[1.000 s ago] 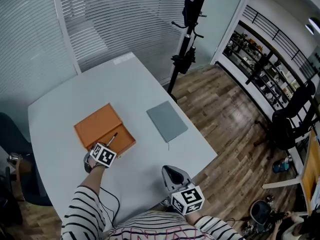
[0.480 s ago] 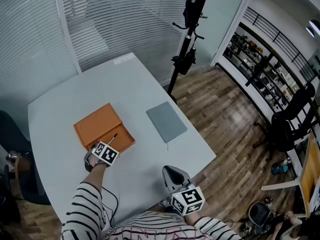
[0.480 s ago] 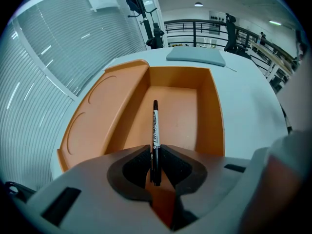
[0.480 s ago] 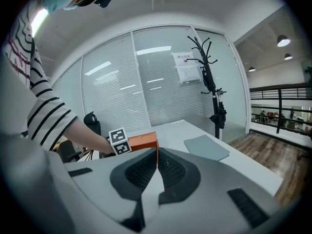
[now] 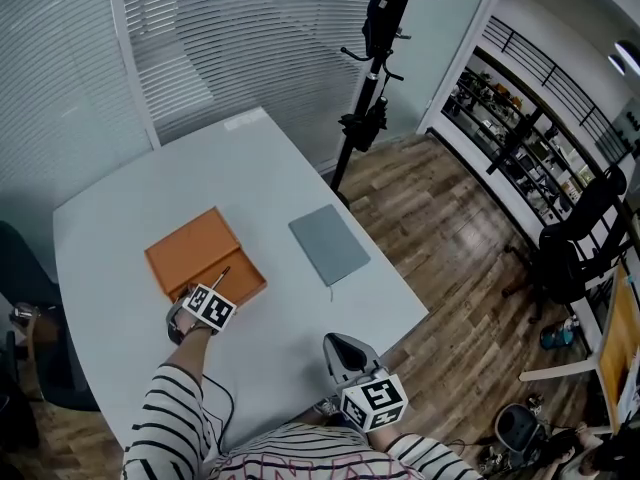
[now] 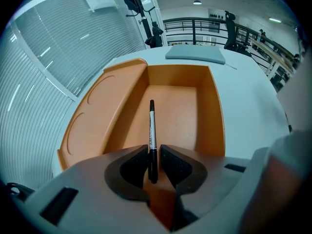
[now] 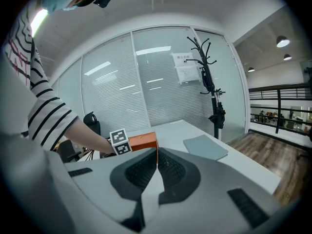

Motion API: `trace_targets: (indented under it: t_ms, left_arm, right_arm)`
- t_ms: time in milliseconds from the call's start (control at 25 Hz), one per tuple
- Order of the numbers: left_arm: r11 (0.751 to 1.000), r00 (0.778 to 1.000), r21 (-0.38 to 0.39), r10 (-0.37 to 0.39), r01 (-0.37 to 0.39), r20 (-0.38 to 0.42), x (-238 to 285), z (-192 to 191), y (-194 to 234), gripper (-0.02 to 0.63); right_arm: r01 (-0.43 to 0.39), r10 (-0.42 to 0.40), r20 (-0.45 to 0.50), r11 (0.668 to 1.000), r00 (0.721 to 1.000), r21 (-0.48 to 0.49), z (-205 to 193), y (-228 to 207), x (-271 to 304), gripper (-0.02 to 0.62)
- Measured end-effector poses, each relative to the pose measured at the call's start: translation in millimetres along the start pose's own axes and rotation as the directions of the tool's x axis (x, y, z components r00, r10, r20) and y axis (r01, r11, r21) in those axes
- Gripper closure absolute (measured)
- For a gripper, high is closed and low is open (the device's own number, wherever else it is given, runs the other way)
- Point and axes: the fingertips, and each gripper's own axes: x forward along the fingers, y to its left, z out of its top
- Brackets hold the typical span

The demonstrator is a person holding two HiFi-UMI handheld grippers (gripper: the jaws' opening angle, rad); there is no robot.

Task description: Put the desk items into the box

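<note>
An open orange box (image 5: pixel 205 258) (image 6: pixel 173 108) (image 7: pixel 141 141) lies on the white table (image 5: pixel 270 178), its lid folded out to the left. My left gripper (image 5: pixel 207 298) (image 6: pixel 155 160) is at the box's near edge, shut on a black pen (image 6: pixel 152 130) (image 5: pixel 221 278) that points forward over the box's inside. A grey notebook (image 5: pixel 329 244) (image 6: pixel 196 53) (image 7: pixel 205 146) lies flat to the right of the box. My right gripper (image 5: pixel 350 360) (image 7: pixel 157 165) is held near the table's front edge, shut with nothing in it.
A black coat stand (image 5: pixel 375 58) rises past the table's far right corner. Window blinds (image 5: pixel 200 38) run behind the table. Wooden floor (image 5: pixel 450 238) and a black office chair (image 5: pixel 590 238) lie to the right. A dark chair (image 5: pixel 25 268) stands at the left.
The view has shifted slightly. The left gripper with the pen stays at the box's near edge; the right gripper has barely moved.
</note>
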Motion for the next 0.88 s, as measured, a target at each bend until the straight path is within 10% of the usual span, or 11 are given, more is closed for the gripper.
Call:
trace_targets:
  t_ms: [880]
  left_arm:
    - [0.991,0.968,-0.090,0.119,-0.101,0.221,-51.6,18.3,9.4,0.512]
  right_arm:
    - [-0.118,0.118,-0.003,0.992,0.993,-0.044,10.8,1.3,-0.5,0.569]
